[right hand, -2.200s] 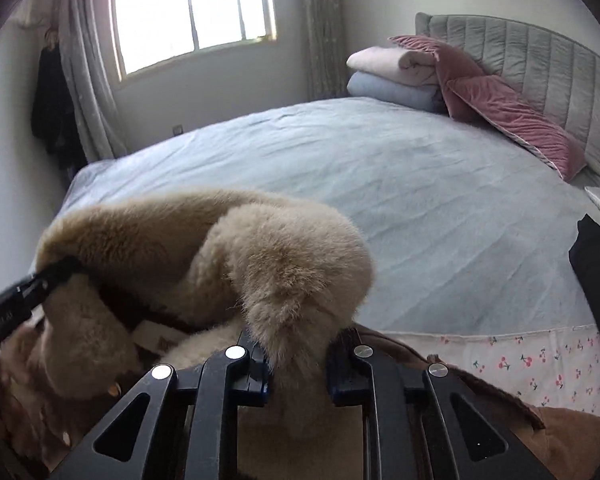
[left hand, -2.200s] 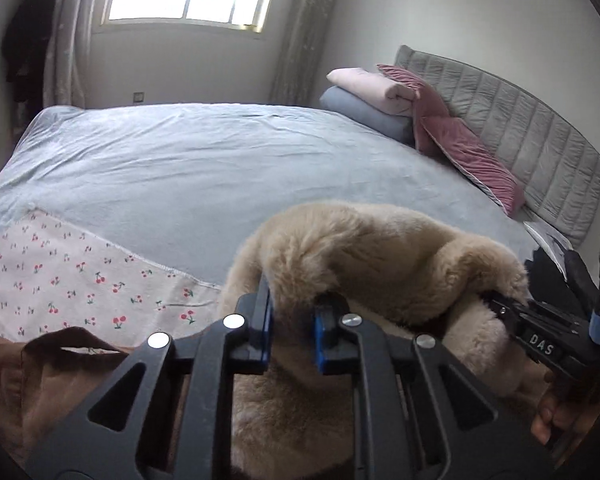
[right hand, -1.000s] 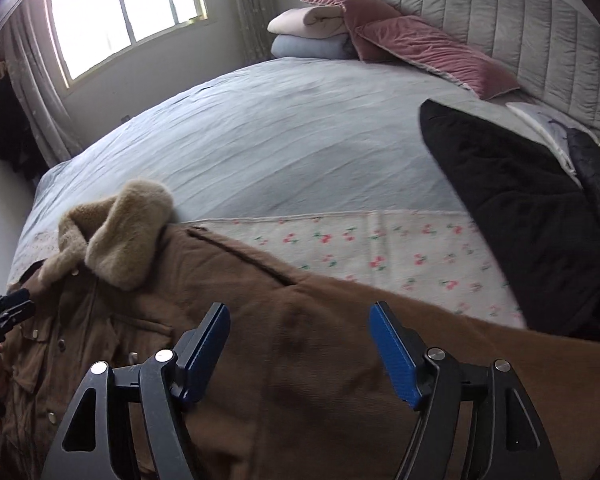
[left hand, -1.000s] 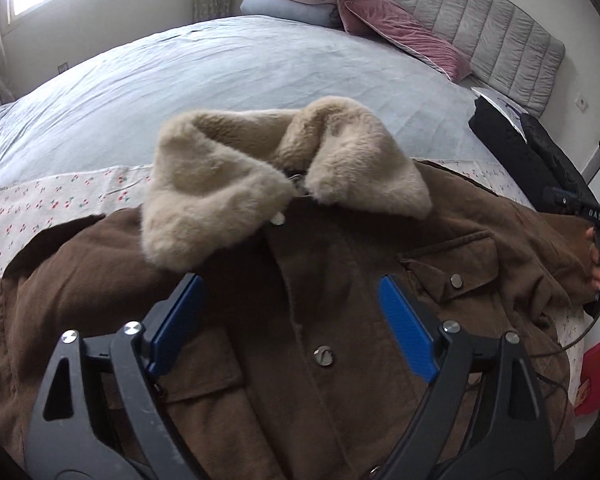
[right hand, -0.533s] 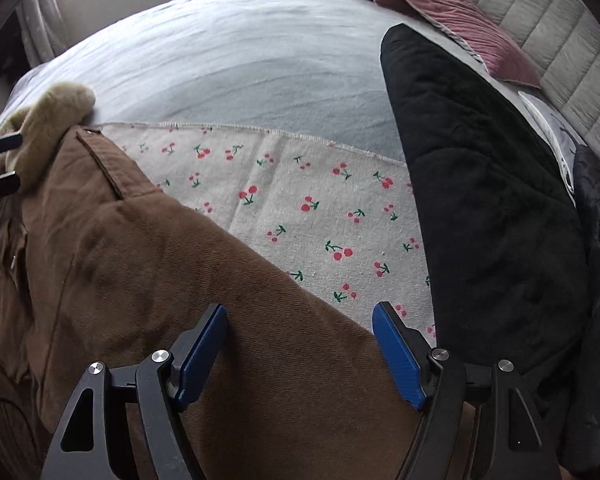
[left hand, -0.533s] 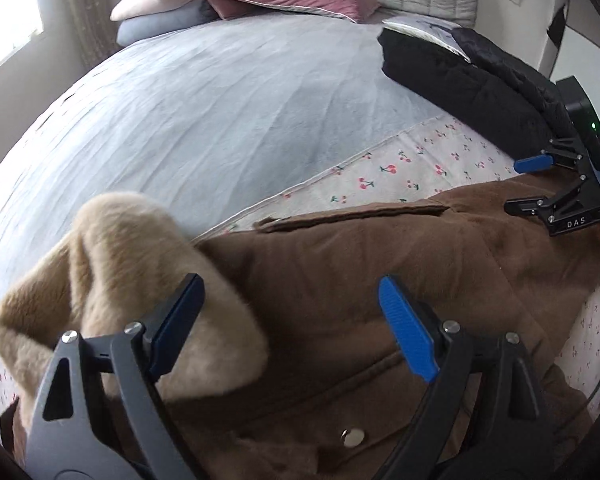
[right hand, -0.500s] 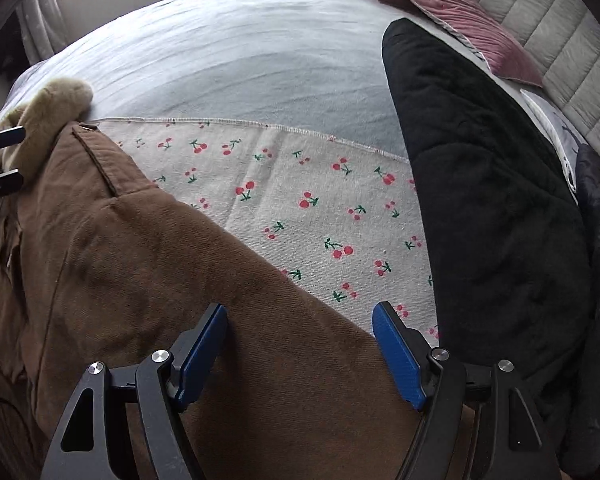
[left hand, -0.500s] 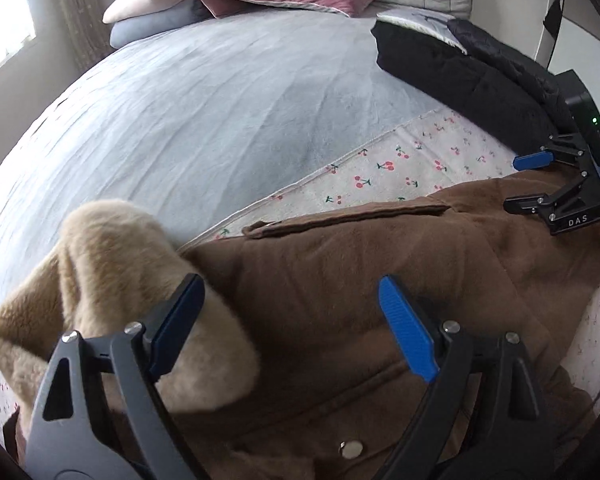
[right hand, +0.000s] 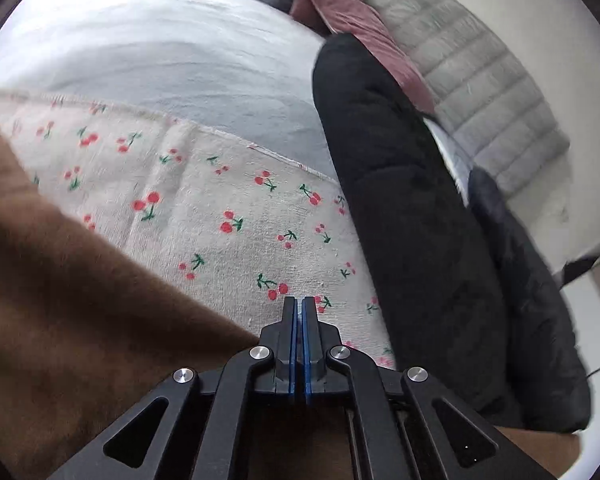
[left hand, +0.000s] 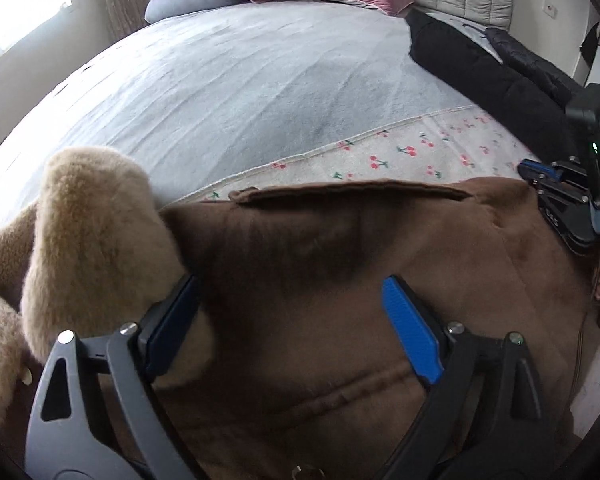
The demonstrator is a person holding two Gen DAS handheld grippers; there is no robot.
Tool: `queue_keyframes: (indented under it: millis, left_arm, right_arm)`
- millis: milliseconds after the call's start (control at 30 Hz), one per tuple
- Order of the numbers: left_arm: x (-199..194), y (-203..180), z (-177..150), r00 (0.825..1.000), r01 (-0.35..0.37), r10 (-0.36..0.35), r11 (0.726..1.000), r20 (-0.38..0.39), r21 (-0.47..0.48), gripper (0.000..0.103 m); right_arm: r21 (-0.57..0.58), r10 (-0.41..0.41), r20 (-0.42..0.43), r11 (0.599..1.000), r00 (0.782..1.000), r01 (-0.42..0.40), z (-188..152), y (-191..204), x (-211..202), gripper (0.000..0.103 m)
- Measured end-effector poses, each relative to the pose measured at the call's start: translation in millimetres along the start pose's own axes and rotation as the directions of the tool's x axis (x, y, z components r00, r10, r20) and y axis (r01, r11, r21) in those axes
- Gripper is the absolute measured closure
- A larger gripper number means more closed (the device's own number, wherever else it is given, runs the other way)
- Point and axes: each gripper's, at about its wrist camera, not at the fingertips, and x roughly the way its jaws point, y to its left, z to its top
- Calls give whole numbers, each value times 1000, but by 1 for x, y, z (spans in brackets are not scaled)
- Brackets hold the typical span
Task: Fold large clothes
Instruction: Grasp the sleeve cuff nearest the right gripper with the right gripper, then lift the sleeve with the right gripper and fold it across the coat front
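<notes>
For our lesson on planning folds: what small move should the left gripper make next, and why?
Probably lower the left gripper and close its fingers on the brown coat beside the fur collar: it is open above the fabric, while the right gripper is shut at the coat's far edge.

The brown coat (left hand: 340,280) runs off the lower and left edges of the left wrist view, its hem and front out of sight; its fleece collar (left hand: 84,240) is cut at the left edge. The cherry-print cloth (right hand: 204,208) disappears beneath the coat, its extent unknown. In the right wrist view the right gripper (right hand: 299,312) has its pads pressed together, but whether coat fabric lies between them cannot be told. Beyond the cloth, the headboard (right hand: 480,80) and pink pillow (right hand: 352,16) are motion-blurred.
</notes>
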Motion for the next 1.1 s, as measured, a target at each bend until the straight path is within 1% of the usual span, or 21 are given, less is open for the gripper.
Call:
queue_keyframes:
  millis: [33,67,100,133,200,267,333,367,400,500,567,700,767,867,900,933,967,1000,1033,1067,1100]
  left_arm:
    - [-6,-3,-5,1000,17,-17,1000,5,10,11]
    - [-14,-8,-11,1000,27,-27,999,15,25,11]
    - [-20,-13,-16,999,33,-34,999,25,41,11]
    - [-25,-17,-22,998,45,-47,998,32,50,11]
    - [-32,-27,-28,996,77,-79,995,33,58,11]
    - [-40,-39,-33,993,112,-115,991,36,71,11]
    - [-48,-49,-35,990,129,-134,987,50,94,11]
    - [-51,-52,-35,988,134,-140,985,58,107,11]
    - [-55,-57,-35,987,136,-145,983,66,120,12]
    - [-62,-61,-35,986,143,-152,981,69,128,13]
    - [-63,-61,-34,985,154,-162,981,63,114,13]
    - [-60,-57,-33,984,171,-174,983,46,70,17]
    - [-59,-54,-34,985,170,-172,984,34,49,17]
    - [-54,-50,-35,985,170,-170,985,16,15,18]
    - [-53,-48,-35,985,169,-169,986,10,2,19]
    - [-51,-47,-36,986,168,-168,986,6,-8,21]
    - [-49,-46,-36,986,168,-169,986,-1,-20,28]
    - [-48,-46,-35,985,170,-170,985,-4,-30,36]
    - [-47,-46,-35,985,172,-172,984,-2,-39,39]
    - [-47,-46,-35,984,176,-176,983,6,-48,45]
    - [-47,-47,-35,983,182,-181,982,23,-54,47]
  right_arm:
    - [45,67,4,997,998,-67,-5,-9,-9,99]
    - [69,114,9,991,993,-114,-11,-17,-20,93]
    - [77,142,21,987,990,-143,-16,-23,-31,84]
    - [84,166,40,982,985,-169,-23,-31,-45,77]
    - [114,188,98,973,977,-199,-36,-57,-79,44]
    - [150,182,160,967,970,-207,-48,-85,-112,36]
    - [187,161,199,962,967,-198,-62,-121,-142,35]
    - [210,143,212,959,967,-188,-72,-138,-154,32]
    - [229,125,215,958,968,-174,-74,-152,-164,27]
    - [299,70,188,946,980,-125,-94,-200,-170,22]
    - [358,78,145,925,986,-126,-107,-228,-158,21]
    - [431,154,77,886,985,-172,-130,-254,-132,21]
    - [454,213,60,864,975,-216,-132,-259,-113,21]
    - [475,276,69,836,959,-275,-134,-255,-93,22]
    - [475,280,80,833,957,-283,-132,-252,-89,29]
    - [470,276,92,835,957,-286,-130,-248,-86,40]
    - [458,287,104,836,952,-302,-127,-243,-87,75]
    - [451,268,125,842,955,-296,-125,-239,-94,82]
    - [425,225,171,861,959,-278,-119,-234,-109,86]
    - [376,138,236,900,962,-221,-110,-228,-132,88]
    - [346,63,275,925,959,-160,-102,-226,-149,89]
